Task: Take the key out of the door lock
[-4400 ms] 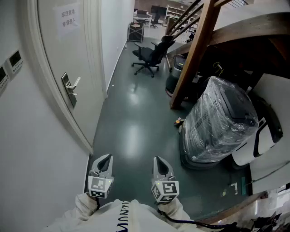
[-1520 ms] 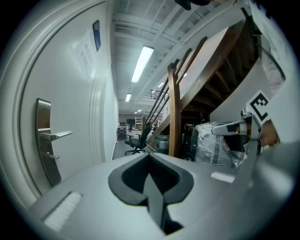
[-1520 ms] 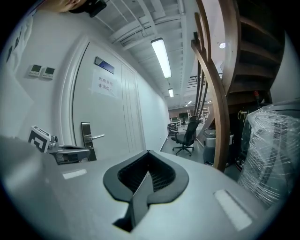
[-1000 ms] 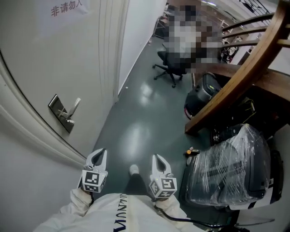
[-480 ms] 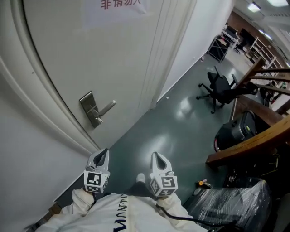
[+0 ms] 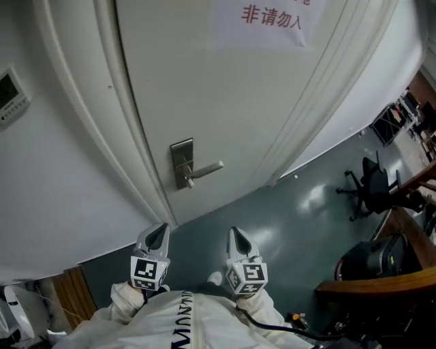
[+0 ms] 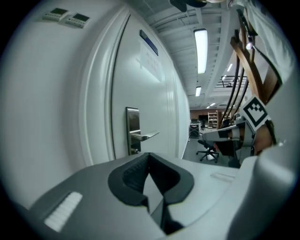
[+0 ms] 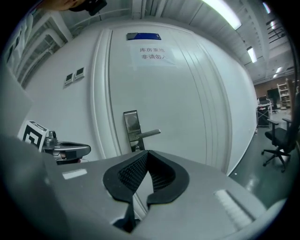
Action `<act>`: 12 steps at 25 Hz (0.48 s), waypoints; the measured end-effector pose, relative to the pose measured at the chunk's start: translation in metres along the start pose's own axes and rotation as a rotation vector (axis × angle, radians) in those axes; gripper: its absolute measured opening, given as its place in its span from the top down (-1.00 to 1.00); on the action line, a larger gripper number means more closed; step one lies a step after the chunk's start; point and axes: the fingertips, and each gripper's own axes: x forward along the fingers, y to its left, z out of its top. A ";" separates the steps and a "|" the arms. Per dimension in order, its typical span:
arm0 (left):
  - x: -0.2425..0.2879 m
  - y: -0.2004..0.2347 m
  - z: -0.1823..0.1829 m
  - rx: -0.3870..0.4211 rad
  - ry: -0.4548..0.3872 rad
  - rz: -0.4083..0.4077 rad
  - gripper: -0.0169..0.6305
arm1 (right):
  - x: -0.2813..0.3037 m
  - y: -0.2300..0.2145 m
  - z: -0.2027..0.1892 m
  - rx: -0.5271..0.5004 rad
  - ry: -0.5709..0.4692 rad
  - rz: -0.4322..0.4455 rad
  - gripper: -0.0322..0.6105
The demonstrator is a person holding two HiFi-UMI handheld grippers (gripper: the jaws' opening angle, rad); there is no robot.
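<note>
Both grippers are closed with nothing in them: left gripper (image 6: 159, 233) and right gripper (image 6: 236, 235), side by side. The door lock (image 6: 181, 153) with its lever handle (image 6: 208, 168) sits ahead of them on the white door (image 6: 225, 102), roughly between the two, well apart from either. The key is too small to make out tbh.

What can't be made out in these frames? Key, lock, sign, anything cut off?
- Key: too small to tell in any view; the lock plate under the handle shows only a blur.
- Sign: the head view's top edge cuts off its upper lines; the print is too small in the right gripper view.
- Wall panel: cut by the head view's left edge.
</note>
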 end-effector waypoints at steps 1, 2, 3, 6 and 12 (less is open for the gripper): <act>-0.003 0.005 -0.001 -0.006 0.001 0.025 0.95 | 0.007 0.005 0.001 -0.006 0.003 0.027 0.90; -0.006 0.010 -0.001 -0.012 0.003 0.048 0.95 | 0.013 0.010 0.002 -0.013 0.006 0.054 0.89; -0.009 0.014 -0.002 -0.016 0.006 0.070 0.95 | 0.019 0.014 0.004 -0.018 0.008 0.079 0.89; -0.017 0.021 -0.003 -0.031 0.013 0.127 0.95 | 0.033 0.024 0.006 -0.030 0.020 0.141 0.90; -0.026 0.016 -0.005 -0.065 0.019 0.206 0.95 | 0.045 0.034 0.008 -0.058 0.049 0.243 0.90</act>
